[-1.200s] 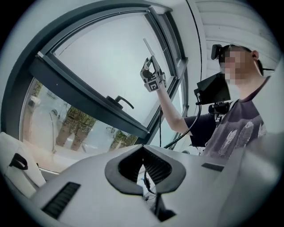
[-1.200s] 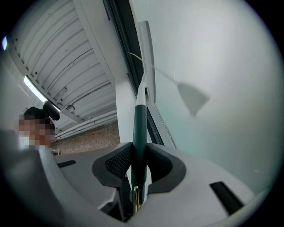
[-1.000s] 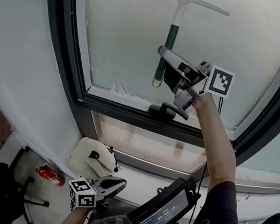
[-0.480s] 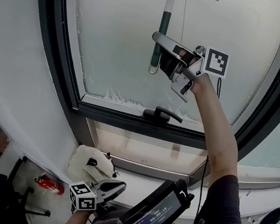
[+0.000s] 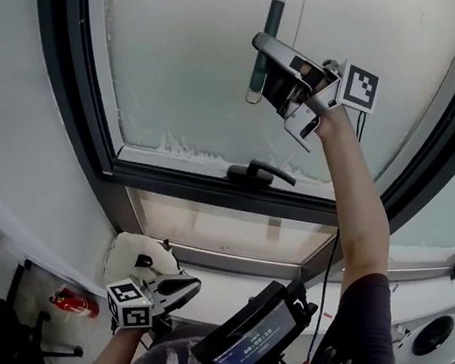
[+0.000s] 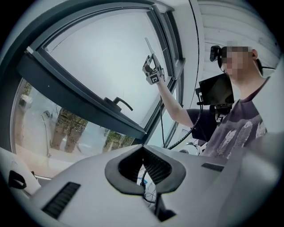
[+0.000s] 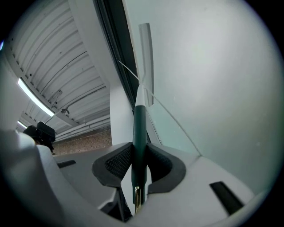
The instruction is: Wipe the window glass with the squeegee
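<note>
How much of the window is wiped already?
Grabbing is done: the right gripper is clamped on the squeegee, held high against the glass. No clean stripe shows; the glass looks cloudy all over, so nearly all wiping looks left. The left gripper hangs low, empty.

The squeegee (image 7: 139,124), gripped in the grey, black-padded right gripper (image 7: 138,163), has a dark green handle paling to white above, ahead of it spreads milky frosted glass (image 5: 186,67) in a dark grey frame (image 5: 209,188), and the pale grey left gripper (image 5: 181,288) carries a black-and-white square-marked cube.
</note>
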{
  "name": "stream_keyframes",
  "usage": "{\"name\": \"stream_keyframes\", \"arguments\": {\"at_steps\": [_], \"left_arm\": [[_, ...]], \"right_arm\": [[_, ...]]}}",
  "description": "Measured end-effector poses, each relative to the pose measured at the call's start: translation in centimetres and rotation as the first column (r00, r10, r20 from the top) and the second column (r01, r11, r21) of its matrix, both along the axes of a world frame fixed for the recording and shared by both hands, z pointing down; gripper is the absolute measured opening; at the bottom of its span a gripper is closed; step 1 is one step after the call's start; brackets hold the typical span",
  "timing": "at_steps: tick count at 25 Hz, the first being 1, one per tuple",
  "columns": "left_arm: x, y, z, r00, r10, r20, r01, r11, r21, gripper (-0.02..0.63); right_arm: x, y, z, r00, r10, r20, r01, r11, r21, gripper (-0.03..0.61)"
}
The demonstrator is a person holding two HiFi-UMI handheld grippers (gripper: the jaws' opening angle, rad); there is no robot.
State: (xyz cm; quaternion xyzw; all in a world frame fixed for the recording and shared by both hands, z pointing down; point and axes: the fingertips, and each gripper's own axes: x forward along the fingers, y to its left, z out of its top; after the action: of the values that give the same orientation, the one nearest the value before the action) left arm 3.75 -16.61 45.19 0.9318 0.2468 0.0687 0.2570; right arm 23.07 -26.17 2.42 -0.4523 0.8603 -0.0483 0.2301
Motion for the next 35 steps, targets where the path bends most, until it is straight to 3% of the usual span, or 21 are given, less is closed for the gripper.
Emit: {"name": "stream_keyframes", "arguments": {"at_steps": [7, 22, 35], "left_arm": [[1.1, -0.2, 0.5, 0.998, 0.052, 0.016, -0.052, 0.999, -0.01, 0.006], [2.4, 0.6, 0.7, 0.996, 0.075, 0.042, -0.073, 0.997, -0.039, 0.006], [1.0, 1.2, 1.2, 0.999, 0.036, 0.04, -0.035, 0.999, -0.028, 0.006]], "right_arm": [[0.8, -0.1, 0.8, 1.0, 0.028, 0.014, -0.028, 1.0, -0.01, 0.098], [1.8, 0.0, 5.3, 0.999, 0.038, 0.034, -0.036, 0.998, -0.061, 0.098], [-0.4, 0.3, 9.4, 0.997, 0.015, 0.079, -0.008, 0.996, -0.084, 0.098]]}}
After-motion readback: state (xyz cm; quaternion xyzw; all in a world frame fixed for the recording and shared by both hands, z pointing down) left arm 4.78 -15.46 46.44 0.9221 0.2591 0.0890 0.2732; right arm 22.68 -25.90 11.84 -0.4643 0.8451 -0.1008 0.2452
